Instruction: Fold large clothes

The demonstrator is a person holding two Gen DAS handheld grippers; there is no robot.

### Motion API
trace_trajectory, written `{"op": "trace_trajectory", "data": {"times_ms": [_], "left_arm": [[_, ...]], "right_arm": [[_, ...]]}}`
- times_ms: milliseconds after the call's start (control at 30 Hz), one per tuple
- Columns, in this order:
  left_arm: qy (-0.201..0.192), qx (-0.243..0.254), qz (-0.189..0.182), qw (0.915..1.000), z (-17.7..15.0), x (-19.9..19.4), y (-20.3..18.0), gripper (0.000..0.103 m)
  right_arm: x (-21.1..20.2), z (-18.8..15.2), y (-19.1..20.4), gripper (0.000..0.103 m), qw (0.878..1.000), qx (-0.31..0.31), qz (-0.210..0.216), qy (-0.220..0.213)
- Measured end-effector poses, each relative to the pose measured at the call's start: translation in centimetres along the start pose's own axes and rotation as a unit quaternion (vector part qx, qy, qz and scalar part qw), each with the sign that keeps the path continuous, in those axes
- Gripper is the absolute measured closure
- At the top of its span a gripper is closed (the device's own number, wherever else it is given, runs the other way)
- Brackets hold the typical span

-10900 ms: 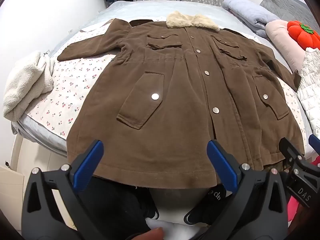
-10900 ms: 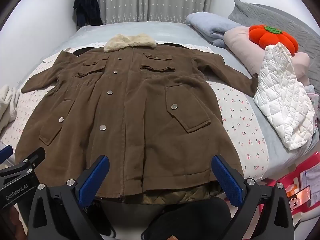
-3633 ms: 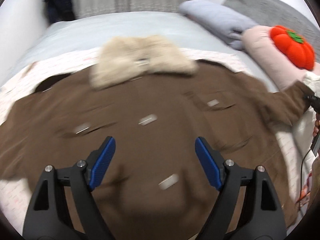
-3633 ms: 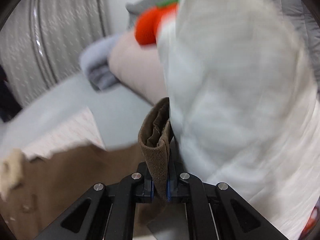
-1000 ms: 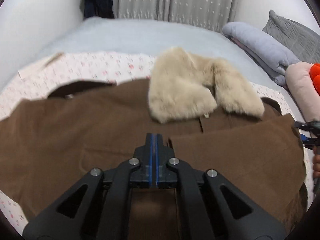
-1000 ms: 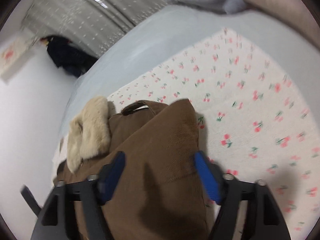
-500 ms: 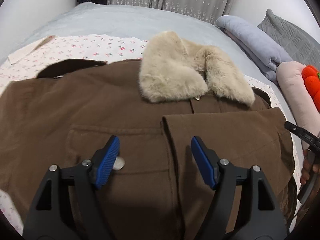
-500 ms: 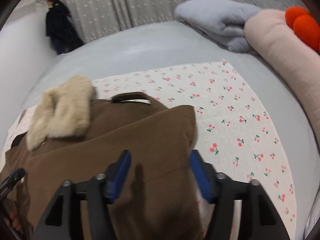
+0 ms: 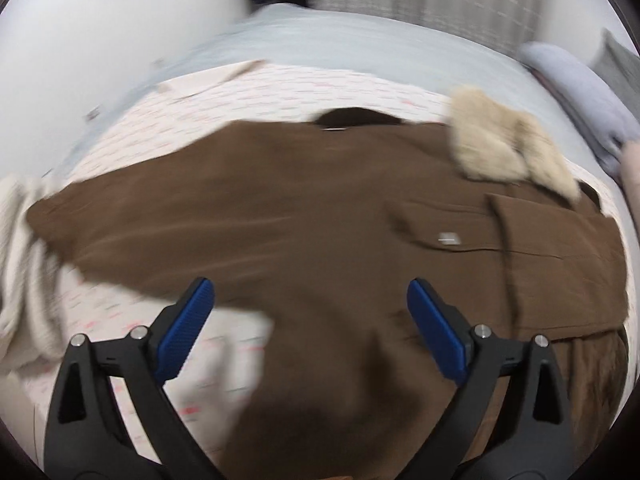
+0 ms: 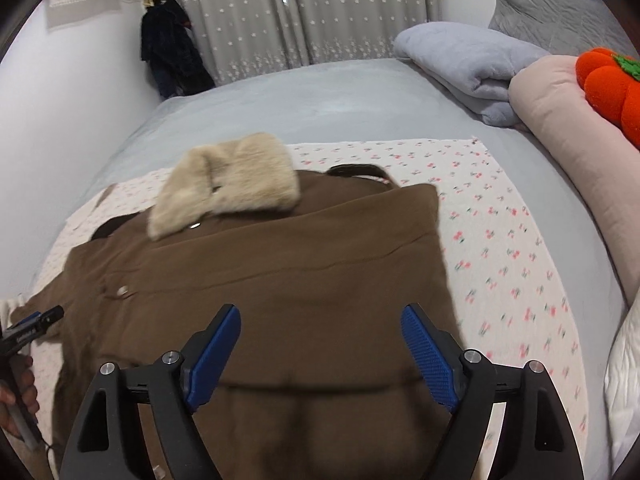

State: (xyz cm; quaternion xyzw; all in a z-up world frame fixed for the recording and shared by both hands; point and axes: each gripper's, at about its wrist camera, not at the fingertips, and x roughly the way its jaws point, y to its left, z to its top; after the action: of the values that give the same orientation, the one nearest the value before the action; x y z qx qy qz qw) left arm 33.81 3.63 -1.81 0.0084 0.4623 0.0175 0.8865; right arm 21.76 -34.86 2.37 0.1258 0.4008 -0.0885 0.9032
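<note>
A brown coat (image 9: 280, 240) (image 10: 312, 280) with a cream fur collar (image 9: 508, 152) (image 10: 228, 184) lies spread on a cherry-print sheet (image 10: 512, 248) on the bed. Its right sleeve is folded across the chest, and its left sleeve (image 9: 132, 216) still stretches out flat. My left gripper (image 9: 310, 328) hovers above the coat's left side with jaws opening and nothing between them. Over the folded sleeve my right gripper (image 10: 320, 348) hangs, jaws opening too, also empty. The left view is blurred by motion.
A cream garment (image 9: 20, 272) lies at the bed's left edge. A grey blanket (image 10: 460, 68), pink pillow (image 10: 560, 120), orange plush pumpkin (image 10: 612, 84) and white quilted item (image 10: 624, 392) line the right side. A hand (image 10: 18, 392) holds the other gripper's handle at the left.
Both grippers have let go of the folded right sleeve and opened wide. The left one has swung left toward the outstretched left sleeve; the right one has pulled back and rolled level.
</note>
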Motion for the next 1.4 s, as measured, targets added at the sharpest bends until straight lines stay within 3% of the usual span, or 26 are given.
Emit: {"op": "trace_trajectory", "data": {"times_ms": [233, 400, 533, 733, 833, 867, 933, 967, 1000, 1167, 1400], "left_arm": [[0.013, -0.126, 0.078, 0.9889, -1.2, 1.3, 12.6, 0.006], [0.032, -0.162, 0.099, 0.9813, -1.9, 3.9, 18.7, 0.006], [0.043, -0.18, 0.102, 0.9775, -1.4, 6.3, 20.7, 0.006], [0.023, -0.188, 0.111, 0.9756, 0.9, 9.6, 21.5, 0.006], [0.022, -0.241, 0.115, 0.9633, 1.6, 10.9, 23.8, 0.008], [0.021, -0.268, 0.116, 0.9561, 1.6, 11.2, 24.6, 0.018], [0.006, -0.302, 0.137, 0.9433, 1.5, 10.9, 25.5, 0.057], [0.002, -0.307, 0.125, 0.9436, 1.7, 10.7, 25.6, 0.094], [0.002, -0.311, 0.118, 0.9432, 2.0, 10.4, 25.6, 0.097], [-0.102, -0.292, 0.083, 0.9472, 4.4, 4.6, 22.3, 0.097], [-0.21, -0.201, -0.026, 0.9566, 8.2, -5.3, 12.2, 0.097]], "right_arm": [[-1.7, -3.5, 3.0, 0.017, 1.0, -0.003, -0.002, 0.025], [-1.4, -4.8, 4.3, 0.017, 0.999, -0.03, -0.021, 0.038], [-1.2, -4.9, 4.2, 0.016, 0.998, -0.041, -0.036, 0.031], [0.8, -5.5, 3.3, 0.016, 0.997, -0.03, -0.043, 0.054], [1.1, -5.7, 3.0, 0.016, 0.997, -0.029, -0.04, 0.052], [1.2, -5.7, 3.1, 0.016, 0.997, -0.03, -0.04, 0.052], [1.5, -5.8, 2.9, 0.016, 0.997, -0.034, -0.044, 0.05], [1.7, -5.8, 2.8, 0.016, 0.997, -0.035, -0.047, 0.05], [1.9, -5.8, 2.6, 0.016, 0.997, -0.035, -0.049, 0.049], [2.9, -5.6, 1.2, 0.016, 0.998, -0.005, -0.04, 0.056], [2.1, -5.3, 0.5, 0.016, 0.999, 0.018, -0.02, 0.042]]}}
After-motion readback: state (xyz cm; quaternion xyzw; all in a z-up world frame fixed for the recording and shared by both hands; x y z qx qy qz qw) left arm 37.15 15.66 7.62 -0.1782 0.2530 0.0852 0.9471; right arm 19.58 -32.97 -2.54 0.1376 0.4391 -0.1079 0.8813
